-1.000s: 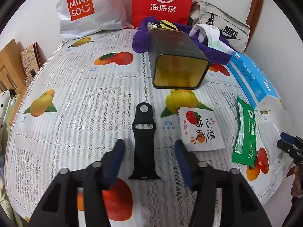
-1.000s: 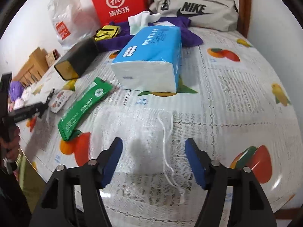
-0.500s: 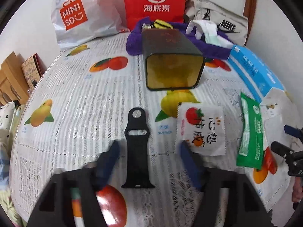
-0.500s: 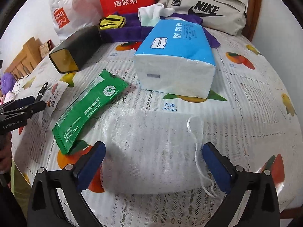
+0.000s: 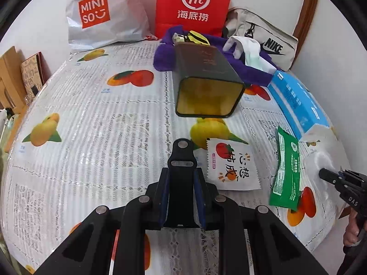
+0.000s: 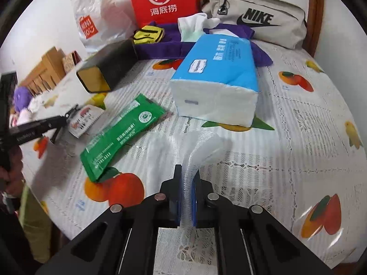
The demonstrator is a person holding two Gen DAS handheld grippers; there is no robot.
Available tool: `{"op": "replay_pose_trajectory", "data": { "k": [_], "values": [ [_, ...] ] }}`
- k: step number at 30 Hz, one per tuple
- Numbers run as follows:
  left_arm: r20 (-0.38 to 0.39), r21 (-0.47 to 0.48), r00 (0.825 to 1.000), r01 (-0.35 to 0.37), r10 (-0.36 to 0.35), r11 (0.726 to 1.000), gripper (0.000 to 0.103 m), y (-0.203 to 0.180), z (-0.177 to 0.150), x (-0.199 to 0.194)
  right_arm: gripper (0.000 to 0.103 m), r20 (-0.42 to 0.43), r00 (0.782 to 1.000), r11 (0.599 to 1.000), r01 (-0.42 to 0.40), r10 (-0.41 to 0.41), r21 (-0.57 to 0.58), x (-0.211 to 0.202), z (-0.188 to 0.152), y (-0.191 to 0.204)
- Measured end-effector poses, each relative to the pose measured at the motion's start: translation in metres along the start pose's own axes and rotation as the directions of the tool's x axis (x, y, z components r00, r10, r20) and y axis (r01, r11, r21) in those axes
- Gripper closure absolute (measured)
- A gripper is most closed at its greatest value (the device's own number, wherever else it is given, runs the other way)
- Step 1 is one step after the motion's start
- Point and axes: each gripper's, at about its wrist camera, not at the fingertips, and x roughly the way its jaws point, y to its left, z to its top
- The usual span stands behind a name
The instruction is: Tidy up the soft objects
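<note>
My left gripper [image 5: 181, 178] is shut on a black silicone watch strap [image 5: 182, 158] that lies flat on the fruit-print tablecloth [image 5: 91, 126]. My right gripper [image 6: 186, 178] is shut on a clear thin plastic bag [image 6: 201, 146] and pinches a fold of it just above the cloth; the same bag also shows in the left wrist view [image 5: 321, 151]. A purple towel [image 6: 165, 45] with a yellow-black pouch [image 6: 148, 34] and a white cloth [image 6: 191, 28] lies at the back.
A dark open-ended tin [image 5: 206, 80] lies on its side mid-table. A blue tissue pack [image 6: 218, 78], a green sachet [image 6: 123, 133] and a strawberry-print sachet [image 5: 231, 167] lie nearby. Miniso bag [image 5: 98, 16], red paper bag [image 5: 193, 4] and Nike pouch [image 6: 254, 16] line the wall.
Both grippers have closed: the left one on the watch strap, the right one on the clear plastic bag, which now stands bunched up between its jaws.
</note>
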Motion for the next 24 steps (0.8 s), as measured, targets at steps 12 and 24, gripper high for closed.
{"op": "replay_pose_trajectory", "data": {
  "k": [12, 24],
  "values": [
    [0.036, -0.015, 0.999, 0.015, -0.014, 1.000, 0.083, -0.003, 0.023, -0.028, 0.098, 0.065, 0.993, 0.995, -0.094, 0.096, -0.023, -0.039, 0.025, 0.003],
    [0.095, -0.012, 0.995, 0.016, -0.014, 1.000, 0.083, -0.008, 0.066, -0.055, 0.098, 0.133, 0.982, 0.990, -0.124, 0.132, -0.069, -0.064, 0.073, 0.001]
  ]
}}
